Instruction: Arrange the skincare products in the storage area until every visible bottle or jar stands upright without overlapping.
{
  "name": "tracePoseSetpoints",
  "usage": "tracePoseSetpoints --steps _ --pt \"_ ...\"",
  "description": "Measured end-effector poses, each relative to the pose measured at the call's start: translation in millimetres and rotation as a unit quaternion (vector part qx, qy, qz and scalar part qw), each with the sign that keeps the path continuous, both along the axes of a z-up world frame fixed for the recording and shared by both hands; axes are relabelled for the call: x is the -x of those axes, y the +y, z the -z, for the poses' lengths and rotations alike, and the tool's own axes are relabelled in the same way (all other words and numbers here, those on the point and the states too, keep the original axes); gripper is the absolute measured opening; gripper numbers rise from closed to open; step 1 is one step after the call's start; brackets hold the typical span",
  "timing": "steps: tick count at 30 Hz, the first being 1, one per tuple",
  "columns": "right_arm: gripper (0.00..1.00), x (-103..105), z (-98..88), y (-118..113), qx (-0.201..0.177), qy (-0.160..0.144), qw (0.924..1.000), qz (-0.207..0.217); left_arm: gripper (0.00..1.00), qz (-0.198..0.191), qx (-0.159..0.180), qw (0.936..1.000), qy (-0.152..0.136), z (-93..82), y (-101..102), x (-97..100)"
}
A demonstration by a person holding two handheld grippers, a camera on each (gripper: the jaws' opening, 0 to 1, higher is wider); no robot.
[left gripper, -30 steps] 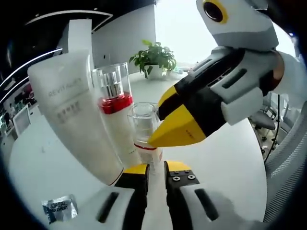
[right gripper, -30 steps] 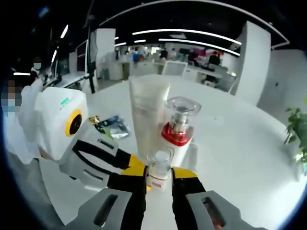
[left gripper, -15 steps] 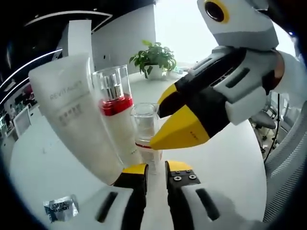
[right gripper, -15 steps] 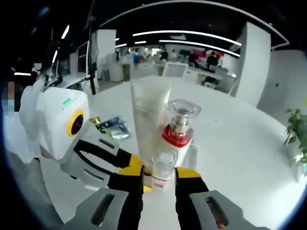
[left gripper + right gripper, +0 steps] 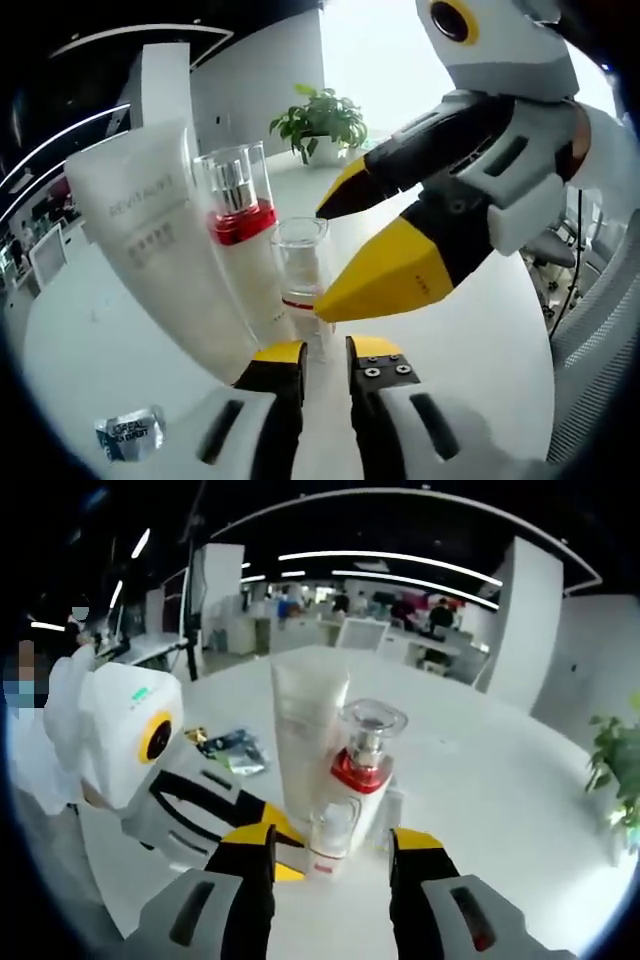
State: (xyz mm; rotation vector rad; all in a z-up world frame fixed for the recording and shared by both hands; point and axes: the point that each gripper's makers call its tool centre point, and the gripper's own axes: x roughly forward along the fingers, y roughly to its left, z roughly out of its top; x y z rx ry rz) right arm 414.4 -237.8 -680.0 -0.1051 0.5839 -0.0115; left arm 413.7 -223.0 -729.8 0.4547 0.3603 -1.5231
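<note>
Right gripper view, nearest first: the right gripper point(image 5: 330, 852) now has its jaws spread wide, one on either side of the small clear-capped bottle point(image 5: 330, 838) and apparently clear of it. Half a second earlier those jaws were closed in against the bottle; they have since parted. The left gripper view confirms this, with the right gripper point(image 5: 335, 250) entering from the right, its yellow jaws opened well apart around the small bottle point(image 5: 300, 285).

The left gripper point(image 5: 325, 352) has its jaws drawn close together, just a narrow gap between them. Whether they pinch the bottle's base cannot be told, as that base is hidden behind the jaw tips. In the right gripper view the left gripper point(image 5: 265, 838) reaches in at the foot of the group.

The small bottle stands upright on the white worktop point(image 5: 480, 770). Directly behind it, touching or nearly so, stands the taller red-collared pump bottle point(image 5: 362, 760), and beside that the white tube point(image 5: 305, 735), set on its cap and leaning slightly. Further back lie foil sachets point(image 5: 232, 746); a potted plant point(image 5: 320, 122) stands at the far edge.

Judgement: the release indicates the small bottle has been placed. All three items stand, though tightly grouped; spacing may still need checking.
</note>
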Motion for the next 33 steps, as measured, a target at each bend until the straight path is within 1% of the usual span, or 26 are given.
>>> tracePoseSetpoints --steps 2,8,10,12,16,18,21,23,24,26,28,33 --pt "0.45 0 -2.3 0 0.004 -0.003 1.0000 -0.002 0.13 -0.001 0.000 1.0000 -0.001 -0.6 1 -0.4" --pt "0.57 4 -10.2 3 0.002 -0.011 0.9999 -0.011 0.13 0.000 -0.003 1.0000 -0.007 -3.2 5 -0.1" --pt "0.62 4 -14.1 4 0.004 -0.017 0.9997 -0.015 0.13 0.000 -0.001 1.0000 -0.008 -5.6 6 0.8" --pt "0.64 6 -17.3 5 0.005 -0.020 0.9996 -0.019 0.13 0.001 0.000 1.0000 -0.010 -8.3 7 2.1" --pt "0.75 10 -21.0 10 0.003 -0.024 0.9992 -0.033 0.15 0.003 0.001 0.9998 -0.018 -14.6 12 3.3" --pt "0.77 13 -22.7 12 0.006 -0.025 0.9989 -0.040 0.15 0.002 0.003 0.9998 -0.020 -18.4 15 3.3" --pt "0.85 16 -23.7 17 0.007 -0.023 0.9984 -0.050 0.19 -0.001 0.007 0.9998 -0.019 -24.3 18 0.9" --pt "0.89 19 -24.7 18 0.008 -0.023 0.9983 -0.054 0.21 -0.004 0.009 0.9997 -0.020 -29.1 22 -0.8" --pt "0.93 20 -25.7 20 0.009 -0.023 0.9981 -0.057 0.22 -0.005 0.012 0.9997 -0.020 -31.8 23 -1.2" --pt "0.98 21 -29.4 22 0.008 -0.028 0.9976 -0.063 0.25 -0.007 0.014 0.9997 -0.021 -36.8 27 -1.8" --pt "0.99 24 -31.8 25 0.007 -0.028 0.9972 -0.069 0.30 -0.011 0.014 0.9997 -0.016 -40.9 32 -2.6" --pt "1.00 26 -35.5 29 0.009 -0.031 0.9963 -0.080 0.36 -0.019 0.015 0.9996 -0.016 -48.3 41 -4.9"
